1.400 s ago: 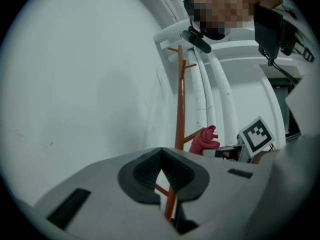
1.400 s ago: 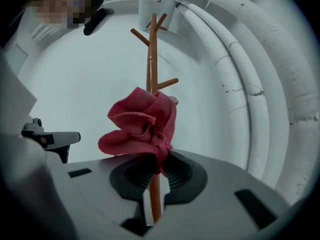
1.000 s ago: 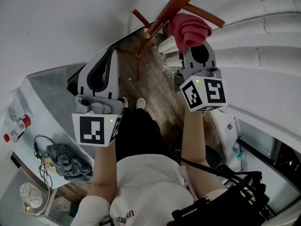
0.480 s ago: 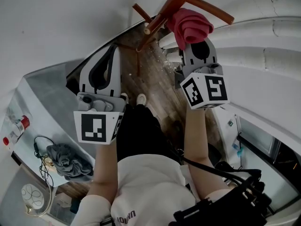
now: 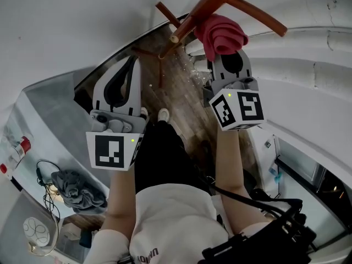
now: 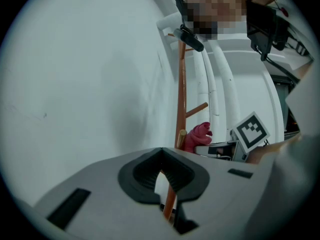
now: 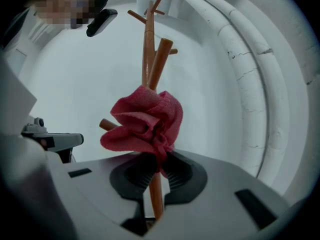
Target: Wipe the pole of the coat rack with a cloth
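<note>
1. Head view. Your right gripper (image 5: 226, 56) is raised to the coat rack, with its jaws closed on a bunched red cloth (image 5: 220, 33). The cloth lies against the brown pole (image 5: 204, 7), just below where a peg (image 5: 257, 16) branches off.
2. Head view. Your left gripper (image 5: 132, 60) hangs lower and to the left, well apart from the pole, over the wooden floor (image 5: 184, 100) near the rack's feet (image 5: 160, 65).
3. Head view, table (image 5: 60, 120) at lower left. A red-capped bottle (image 5: 21, 146) lies at the far edge and a crumpled grey rag (image 5: 78, 187) lies loose on top. A round white dish (image 5: 34, 228) sits at the near corner. What it holds, if anything, cannot be told.
4. Left gripper view. The black pads meet at their tips with nothing clamped between them. The pole shows only through the gap lower down, standing well behind against a white wall (image 6: 90, 84). The red cloth and the right gripper's marker cube (image 6: 250, 129) sit partway up the pole.
5. Right gripper view. The jaws pinch the cloth's lower fold, and the rest blooms above them in front of the pole. The pole runs straight up behind the jaws, with pegs forking off near the top. White pipes (image 7: 245, 69) curve along the wall on the right.
</note>
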The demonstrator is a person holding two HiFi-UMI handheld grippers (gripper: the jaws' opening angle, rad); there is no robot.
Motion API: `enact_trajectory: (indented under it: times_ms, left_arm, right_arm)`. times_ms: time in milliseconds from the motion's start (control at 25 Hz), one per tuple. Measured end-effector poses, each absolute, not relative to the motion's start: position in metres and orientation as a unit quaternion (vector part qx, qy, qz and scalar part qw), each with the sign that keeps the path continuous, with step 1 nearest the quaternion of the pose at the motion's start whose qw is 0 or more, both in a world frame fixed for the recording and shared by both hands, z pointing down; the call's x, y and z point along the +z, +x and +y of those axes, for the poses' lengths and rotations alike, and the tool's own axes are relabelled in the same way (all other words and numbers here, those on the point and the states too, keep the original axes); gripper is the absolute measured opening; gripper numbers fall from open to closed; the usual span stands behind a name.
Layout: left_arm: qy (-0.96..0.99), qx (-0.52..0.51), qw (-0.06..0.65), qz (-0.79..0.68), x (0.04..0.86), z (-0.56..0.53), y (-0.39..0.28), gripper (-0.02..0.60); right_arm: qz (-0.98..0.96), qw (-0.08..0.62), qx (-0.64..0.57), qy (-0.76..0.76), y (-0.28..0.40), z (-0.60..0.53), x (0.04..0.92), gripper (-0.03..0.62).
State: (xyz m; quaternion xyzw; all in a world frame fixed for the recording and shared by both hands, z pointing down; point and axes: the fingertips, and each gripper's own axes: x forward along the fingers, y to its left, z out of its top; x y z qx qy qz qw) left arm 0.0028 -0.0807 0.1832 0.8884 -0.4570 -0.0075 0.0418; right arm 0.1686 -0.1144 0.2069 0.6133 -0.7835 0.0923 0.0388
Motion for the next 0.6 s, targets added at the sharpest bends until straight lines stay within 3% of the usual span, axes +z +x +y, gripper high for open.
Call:
enact_trajectory:
  times_ms: [600]
  left_arm:
    - [0.882, 0.007, 0.063, -0.467, 0.223, -0.08, -0.004, 0.012]
  right_arm:
    - [-0.781, 0.089, 0.065, 0.615, 0.158, -0.11, 0.243, 0.048]
